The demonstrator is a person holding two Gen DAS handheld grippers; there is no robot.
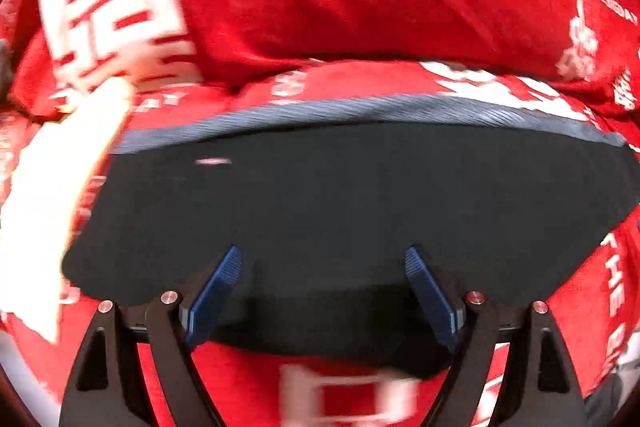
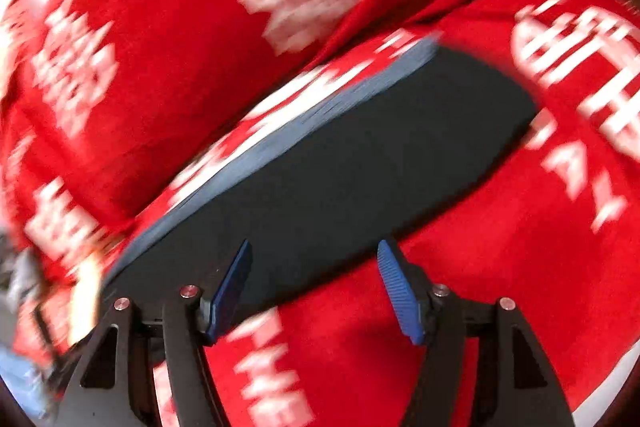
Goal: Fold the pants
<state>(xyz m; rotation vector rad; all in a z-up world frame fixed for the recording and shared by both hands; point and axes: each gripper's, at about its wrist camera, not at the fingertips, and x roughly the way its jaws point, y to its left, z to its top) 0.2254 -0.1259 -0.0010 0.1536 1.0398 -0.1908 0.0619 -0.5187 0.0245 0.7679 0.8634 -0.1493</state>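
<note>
Dark pants (image 1: 340, 203) folded compact on red cloth (image 1: 320, 7). Left claw (image 1: 324, 263), right claw (image 2: 314, 253) both open, empty. Advice: press fold edges flat, square.

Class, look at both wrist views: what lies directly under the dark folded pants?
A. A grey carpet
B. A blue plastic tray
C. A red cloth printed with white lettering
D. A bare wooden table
C: the dark folded pants rest on a red cloth with white lettering that surrounds them in both views.

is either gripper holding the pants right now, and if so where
No. The left gripper and right gripper are both open over the folded dark pants, gripping nothing.
</note>
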